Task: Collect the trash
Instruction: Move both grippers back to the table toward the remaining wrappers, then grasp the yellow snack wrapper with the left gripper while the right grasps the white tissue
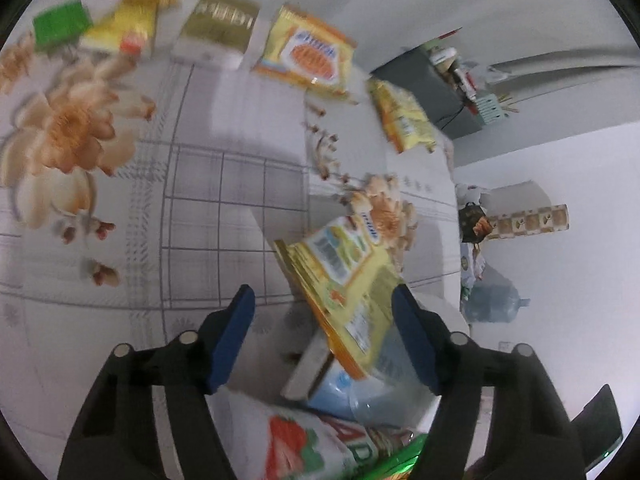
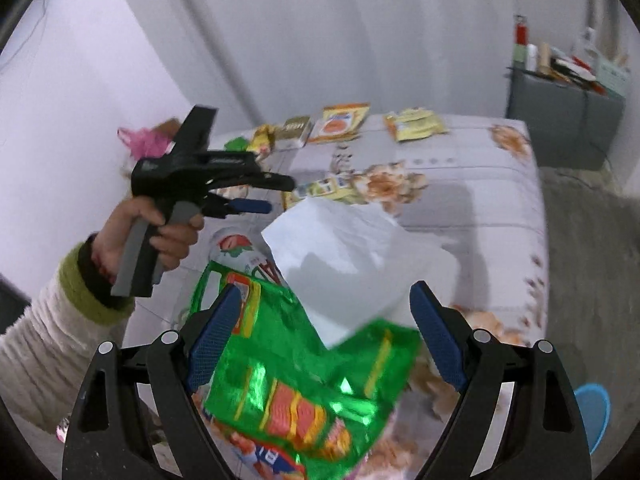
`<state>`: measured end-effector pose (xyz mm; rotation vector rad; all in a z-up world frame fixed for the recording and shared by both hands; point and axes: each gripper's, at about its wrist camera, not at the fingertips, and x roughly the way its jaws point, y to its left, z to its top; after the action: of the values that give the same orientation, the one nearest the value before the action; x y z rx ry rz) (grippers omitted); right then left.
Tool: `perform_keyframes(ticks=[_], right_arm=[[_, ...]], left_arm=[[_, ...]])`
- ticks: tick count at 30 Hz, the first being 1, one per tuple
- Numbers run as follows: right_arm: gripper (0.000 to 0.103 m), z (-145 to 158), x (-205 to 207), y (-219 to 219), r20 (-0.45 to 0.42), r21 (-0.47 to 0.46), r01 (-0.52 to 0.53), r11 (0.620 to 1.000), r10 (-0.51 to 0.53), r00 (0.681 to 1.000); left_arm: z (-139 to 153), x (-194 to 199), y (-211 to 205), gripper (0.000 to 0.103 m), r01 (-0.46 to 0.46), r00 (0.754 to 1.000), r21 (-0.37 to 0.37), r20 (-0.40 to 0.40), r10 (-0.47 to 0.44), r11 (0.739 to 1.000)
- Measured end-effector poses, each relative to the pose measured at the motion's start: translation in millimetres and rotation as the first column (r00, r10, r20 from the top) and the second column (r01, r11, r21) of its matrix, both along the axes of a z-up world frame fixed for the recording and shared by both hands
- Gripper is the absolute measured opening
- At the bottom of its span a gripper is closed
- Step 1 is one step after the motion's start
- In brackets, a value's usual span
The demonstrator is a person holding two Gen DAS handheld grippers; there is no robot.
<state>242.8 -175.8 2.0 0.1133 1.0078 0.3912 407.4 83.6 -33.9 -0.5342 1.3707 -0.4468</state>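
In the left wrist view a yellow snack wrapper (image 1: 344,276) hangs tilted between the blue pads of my left gripper (image 1: 322,294). It lies close to the right pad and apart from the left one. Below it is a white bag (image 1: 436,316) holding a clear bottle (image 1: 384,396). In the right wrist view my right gripper (image 2: 325,290) stands wide over a green foil wrapper (image 2: 296,364). That wrapper spans the gap between the pads, and I see no firm pinch. The white bag (image 2: 360,264) sits just beyond. A hand holds the left gripper (image 2: 280,194) at upper left.
Several wrappers line the far edge of the floral tablecloth (image 1: 200,200): a gold box (image 1: 216,28), a biscuit pack (image 1: 308,56), a yellow pack (image 1: 404,120), a green packet (image 1: 60,24). A strawberry-print pack (image 2: 236,248) lies by the bag. A grey cabinet (image 2: 560,120) and a blue tub (image 2: 592,412) stand to the right.
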Motion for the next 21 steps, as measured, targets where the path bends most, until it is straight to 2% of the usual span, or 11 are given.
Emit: perform_keyframes(ticks=[8,10,16,21], right_arm=[[0.082,-35,45,22,-0.132,0.017,-0.049,0.999,0.051,0.990],[0.079,-40,51,26,-0.142,0.003,-0.055,0.998,0.055,0.988],[0.069,-54,59,36,-0.170,-0.071,-0.063,0.996,0.050,0.984],[0.062,-52,57,39,-0.164,-0.075,-0.059,0.995,0.047,0.985]], left_arm=[[-20,8,1,0.047,0.010,0.999,-0.044,-0.047,-0.012,0.999],[-20,9,3,0.038,0.007,0.999,-0.050,-0.041,-0.009,0.999],[-15,7,4,0.022,0.014,1.000,-0.075,-0.002,-0.015,0.997],[-9,6,0,0.017,0.024,0.999,-0.070,0.042,-0.021,0.997]])
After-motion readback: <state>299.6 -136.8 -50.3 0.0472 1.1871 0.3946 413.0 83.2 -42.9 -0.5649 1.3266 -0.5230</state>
